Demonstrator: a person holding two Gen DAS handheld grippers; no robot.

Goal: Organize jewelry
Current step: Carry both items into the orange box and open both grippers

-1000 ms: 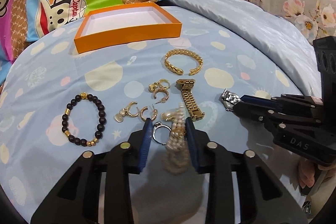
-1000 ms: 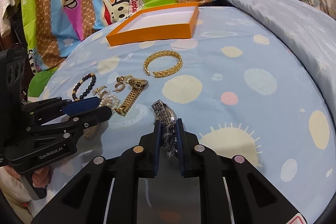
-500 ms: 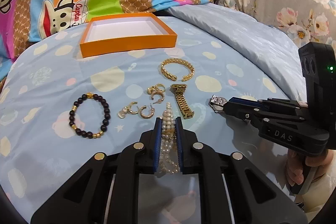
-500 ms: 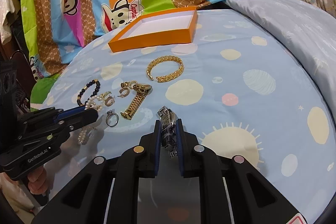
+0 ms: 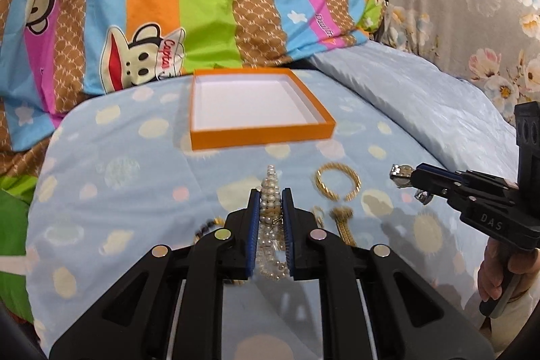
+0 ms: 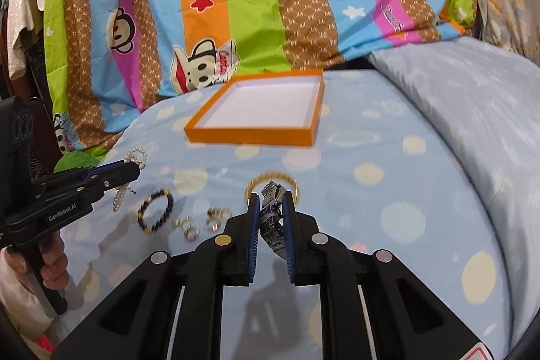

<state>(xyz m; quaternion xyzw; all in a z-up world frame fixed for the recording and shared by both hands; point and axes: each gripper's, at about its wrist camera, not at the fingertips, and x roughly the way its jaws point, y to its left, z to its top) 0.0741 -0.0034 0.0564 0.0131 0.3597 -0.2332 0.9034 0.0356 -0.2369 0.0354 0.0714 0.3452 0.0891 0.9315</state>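
My left gripper (image 5: 271,191) is shut on a pearl bracelet (image 5: 271,211) and holds it above the blue bedsheet; it also shows in the right wrist view (image 6: 135,169). My right gripper (image 6: 271,196) is shut on a silver watch (image 6: 272,218), lifted off the sheet, also seen in the left wrist view (image 5: 401,174). An empty orange box (image 5: 256,134) with a white inside lies ahead of both grippers (image 6: 253,137). A gold chain bangle (image 5: 337,183), a gold watch (image 5: 344,225), a black bead bracelet (image 6: 155,215) and gold earrings (image 6: 202,221) lie on the sheet.
A striped cartoon-monkey quilt (image 5: 202,5) is bunched up behind the box. A grey-blue pillow (image 6: 472,110) rises at the right. A floral cushion (image 5: 472,5) stands at the far right. The person's hands hold each gripper's handle.
Both grippers have risen and moved forward toward the orange box, each carrying its piece. The left gripper shut on the pearl bracelet and lifted it off the sheet.
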